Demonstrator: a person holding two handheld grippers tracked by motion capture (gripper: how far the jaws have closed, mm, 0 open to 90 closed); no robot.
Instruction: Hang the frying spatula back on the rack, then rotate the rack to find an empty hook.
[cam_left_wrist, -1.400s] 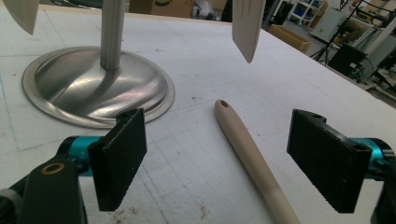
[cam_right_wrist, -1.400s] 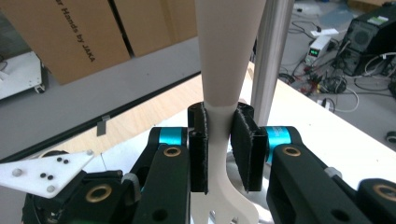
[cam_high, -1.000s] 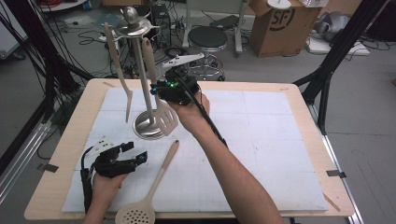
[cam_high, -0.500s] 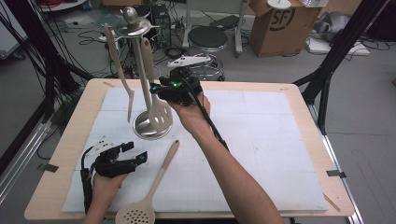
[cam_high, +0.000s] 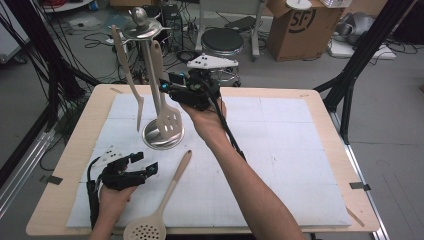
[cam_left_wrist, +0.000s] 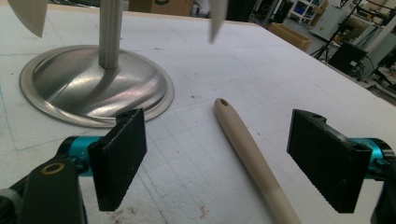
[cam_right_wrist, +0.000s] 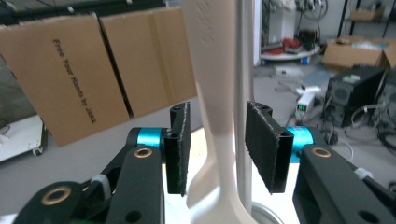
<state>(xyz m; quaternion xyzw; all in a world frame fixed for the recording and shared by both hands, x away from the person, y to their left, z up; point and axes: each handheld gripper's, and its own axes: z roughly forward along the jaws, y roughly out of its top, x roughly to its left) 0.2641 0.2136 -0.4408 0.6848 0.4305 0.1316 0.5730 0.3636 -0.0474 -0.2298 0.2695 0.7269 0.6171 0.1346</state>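
A steel utensil stand (cam_high: 162, 136) rises from the mat at the back left. From its top hang a cream slotted turner (cam_high: 168, 119) and a narrow cream spatula (cam_high: 131, 80). My right gripper (cam_high: 167, 88) is raised beside the pole, open, with its jaws either side of the turner's handle (cam_right_wrist: 215, 93) and a small gap showing. My left gripper (cam_high: 145, 162) rests open on the mat at the front left. A cream skimmer (cam_high: 146, 231) lies beside it. Its handle (cam_left_wrist: 247, 149) runs between the left jaws, untouched, with the stand's base (cam_left_wrist: 93, 86) just beyond.
The wooden table (cam_high: 320, 97) carries a white gridded mat (cam_high: 290, 150) with free room on its right half. Behind the table are a black stool (cam_high: 221, 41), cardboard boxes (cam_high: 297, 25), floor cables and a black tripod leg (cam_high: 360, 65).
My right hand has edged slightly up and back at the turner's handle, and the turner's head now hangs a little closer to the pole. The left gripper and skimmer have not moved.
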